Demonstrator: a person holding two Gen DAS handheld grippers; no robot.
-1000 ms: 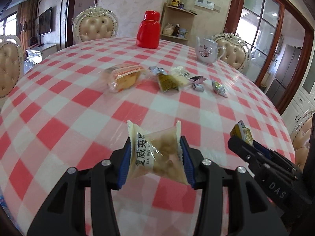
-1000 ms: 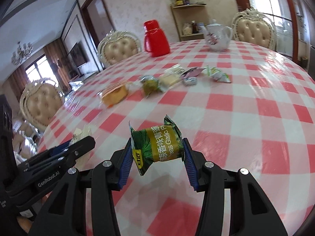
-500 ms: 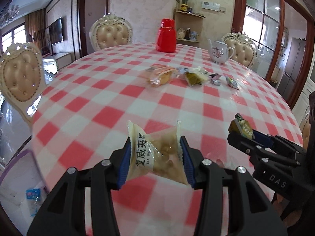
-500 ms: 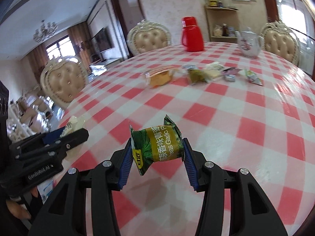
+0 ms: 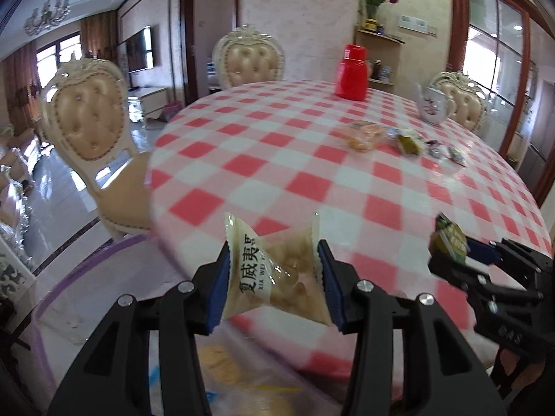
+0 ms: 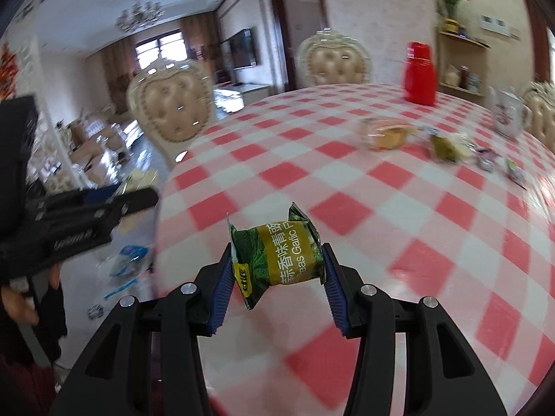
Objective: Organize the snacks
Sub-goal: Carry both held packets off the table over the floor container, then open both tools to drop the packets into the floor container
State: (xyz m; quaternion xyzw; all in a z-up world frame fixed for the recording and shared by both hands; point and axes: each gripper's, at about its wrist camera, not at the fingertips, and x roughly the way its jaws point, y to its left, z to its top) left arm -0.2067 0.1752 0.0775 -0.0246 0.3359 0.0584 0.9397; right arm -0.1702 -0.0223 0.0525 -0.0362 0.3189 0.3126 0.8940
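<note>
My left gripper (image 5: 274,280) is shut on a clear snack packet (image 5: 274,274) with black Chinese print, held over the near left edge of the round table (image 5: 312,159). My right gripper (image 6: 277,267) is shut on a green garlic-peas packet (image 6: 277,256), held above the table's near edge. The right gripper also shows in the left wrist view (image 5: 451,242), and the left gripper in the right wrist view (image 6: 138,197). A row of several snacks (image 5: 399,138) lies far across the table, also in the right wrist view (image 6: 433,138).
A red flask (image 5: 352,71) and a white teapot (image 5: 432,105) stand at the table's far side. Padded chairs (image 5: 86,114) ring the table. Below the table edge is a clear bag or bin with snacks (image 5: 222,364), also seen in the right wrist view (image 6: 128,263).
Both grippers have pulled back and to the left, off the table's middle toward its near left edge, each still holding its packet. The floor and the container below have come into view.
</note>
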